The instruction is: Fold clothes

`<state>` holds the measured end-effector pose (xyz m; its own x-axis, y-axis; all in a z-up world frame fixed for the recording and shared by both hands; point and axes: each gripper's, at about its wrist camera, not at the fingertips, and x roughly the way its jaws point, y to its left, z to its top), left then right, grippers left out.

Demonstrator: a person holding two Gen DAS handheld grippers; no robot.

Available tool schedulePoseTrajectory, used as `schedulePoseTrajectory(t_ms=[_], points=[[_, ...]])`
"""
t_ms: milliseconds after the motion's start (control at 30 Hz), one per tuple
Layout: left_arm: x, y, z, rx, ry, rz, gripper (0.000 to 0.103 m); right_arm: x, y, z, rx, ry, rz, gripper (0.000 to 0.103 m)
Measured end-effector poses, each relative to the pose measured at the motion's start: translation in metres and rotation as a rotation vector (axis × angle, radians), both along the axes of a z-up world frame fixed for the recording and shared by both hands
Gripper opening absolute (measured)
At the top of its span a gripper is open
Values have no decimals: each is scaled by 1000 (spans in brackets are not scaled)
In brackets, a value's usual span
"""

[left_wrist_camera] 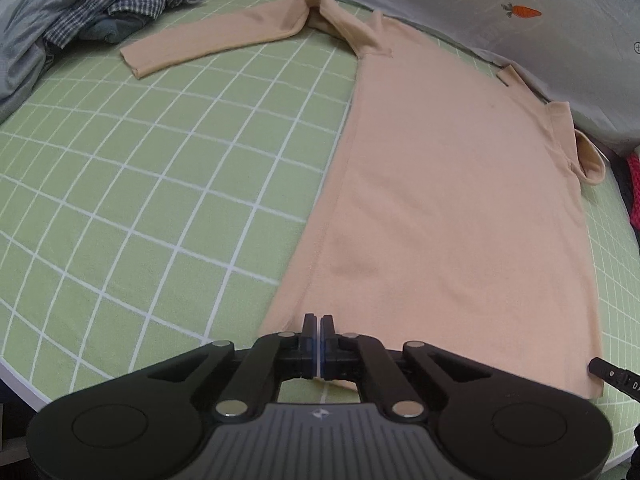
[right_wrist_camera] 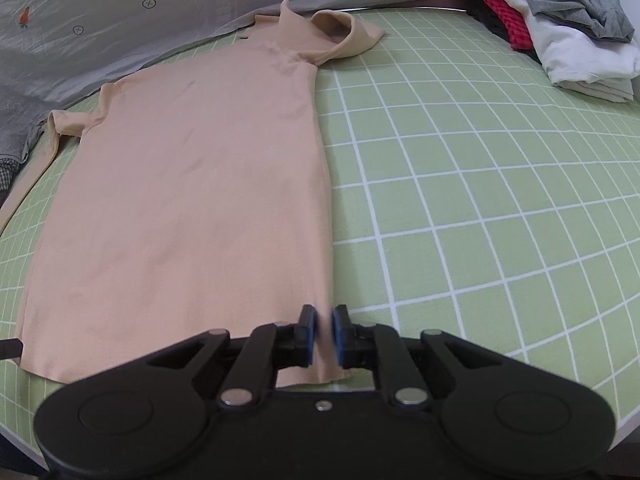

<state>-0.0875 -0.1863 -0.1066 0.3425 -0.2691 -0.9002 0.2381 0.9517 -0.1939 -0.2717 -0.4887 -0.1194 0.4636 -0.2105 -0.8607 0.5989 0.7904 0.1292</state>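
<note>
Here, my left gripper [left_wrist_camera: 319, 326] pinches one hem corner of the peach long-sleeved top [left_wrist_camera: 448, 184], jaws fully closed. My right gripper [right_wrist_camera: 324, 320] straddles the other corner, narrowly parted around the cloth. The top lies flat on the green checked sheet [left_wrist_camera: 140, 184]. Thin, limp, probably light fabric; both grippers sit low, level.

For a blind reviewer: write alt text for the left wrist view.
The left gripper, jaws shut, pinches the near hem of a peach long-sleeved top lying flat on a green grid-patterned sheet. One sleeve stretches left toward a heap of grey and checked clothes; a grey carrot-print quilt lies beyond.
</note>
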Motion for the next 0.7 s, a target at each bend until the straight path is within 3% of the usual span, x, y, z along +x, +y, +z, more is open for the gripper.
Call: schedulePoseTrajectory(t_ms=[67, 133, 233, 333, 367, 433, 500, 700], points=[[3, -11, 11, -2, -34, 23, 29, 1, -8, 5, 6, -18, 16, 34], [8, -25, 17, 2, -59, 45, 43, 5, -19, 11, -24, -23, 45, 37], [19, -47, 18, 15, -64, 67, 51, 14, -42, 20, -85, -35, 57, 58], [29, -70, 14, 48, -51, 85, 70, 21, -67, 24, -119, -55, 37, 78], [32, -77, 12, 56, -51, 84, 71, 24, -75, 25, -132, -59, 31, 85], [39, -86, 8, 65, -39, 86, 72, 31, -89, 26, -159, -65, 33, 87], [46, -96, 3, 76, -27, 89, 72, 39, -103, 25, -181, -67, 32, 103], [70, -116, -9, 135, -13, 96, 76, 77, -147, 20, -191, -76, 6, 103]])
